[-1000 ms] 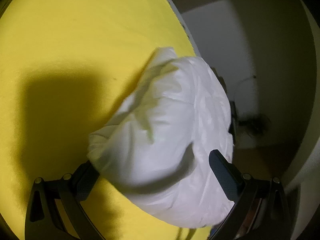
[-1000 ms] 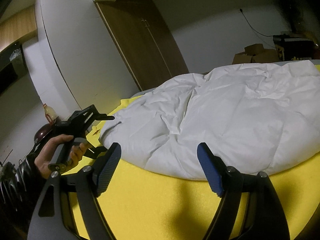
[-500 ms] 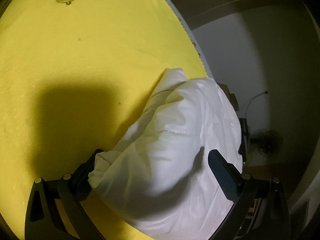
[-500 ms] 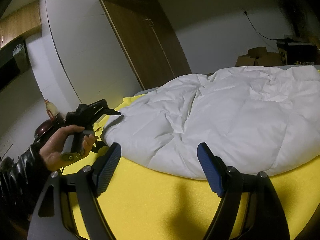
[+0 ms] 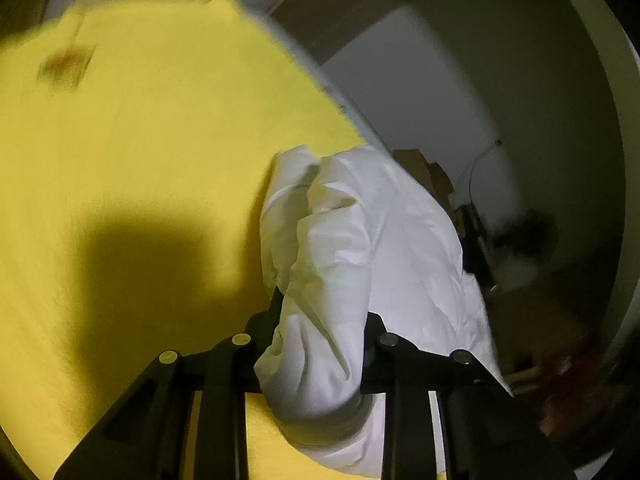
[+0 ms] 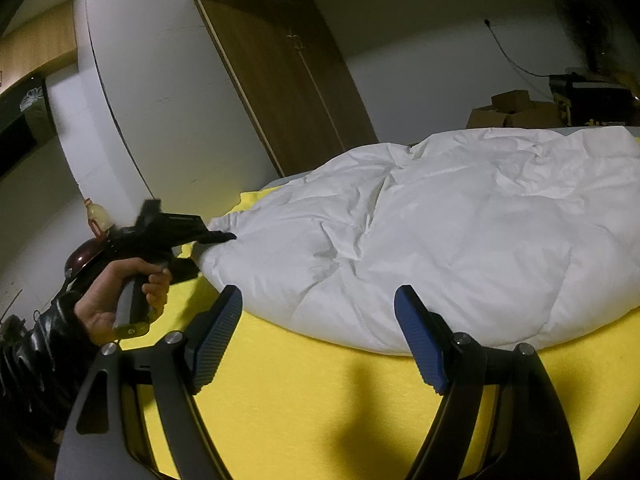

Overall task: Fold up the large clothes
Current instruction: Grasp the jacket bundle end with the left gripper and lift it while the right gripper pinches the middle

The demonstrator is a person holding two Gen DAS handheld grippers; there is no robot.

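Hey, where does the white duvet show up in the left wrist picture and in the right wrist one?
Left wrist: white duvet fills the lower centre, a bunched corner pinched in the left claw.
Right wrist: it spreads across the centre and right, beyond the open right claw.
Shared landmark: the yellow sheet under it.

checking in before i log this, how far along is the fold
Early. Done: the left tool is shut on a corner of the white quilt. In hand: that corner is bunched between its fingers, just off the yellow sheet. Left: the quilt lies spread and rumpled with no fold made; the right tool is open and apart from it.
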